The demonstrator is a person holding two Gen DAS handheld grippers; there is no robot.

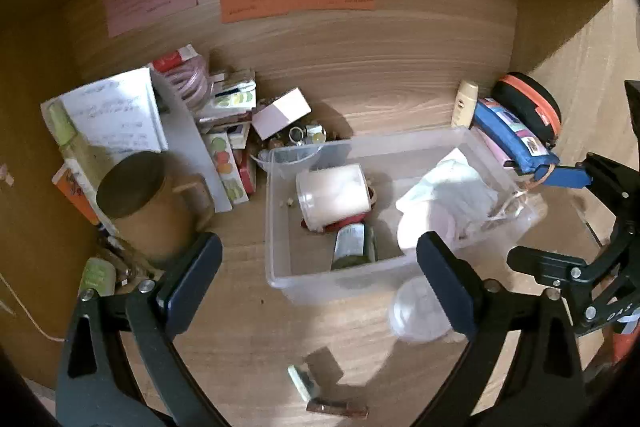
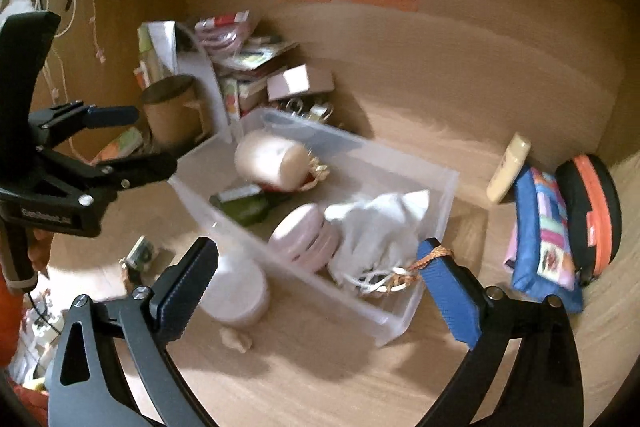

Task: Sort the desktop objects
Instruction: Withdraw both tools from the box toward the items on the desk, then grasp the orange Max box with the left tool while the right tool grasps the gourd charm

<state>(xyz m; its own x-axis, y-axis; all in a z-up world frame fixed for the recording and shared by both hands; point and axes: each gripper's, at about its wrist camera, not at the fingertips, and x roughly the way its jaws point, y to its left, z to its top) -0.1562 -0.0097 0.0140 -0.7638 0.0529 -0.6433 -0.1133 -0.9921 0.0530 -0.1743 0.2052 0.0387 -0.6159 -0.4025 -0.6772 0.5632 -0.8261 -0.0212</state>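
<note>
A clear plastic bin stands on the wooden desk. It holds a white jar on its side, a dark green bottle, a white cloth bag and a pink round case. My left gripper is open and empty just in front of the bin. My right gripper is open over the bin's near right corner; an orange and white cord hangs on its right finger. A round white lid lies in front of the bin.
A brown mug, a notebook and boxes crowd the back left. A cream tube, a blue pouch and a black and orange case stand at the back right. Small items lie near the desk front.
</note>
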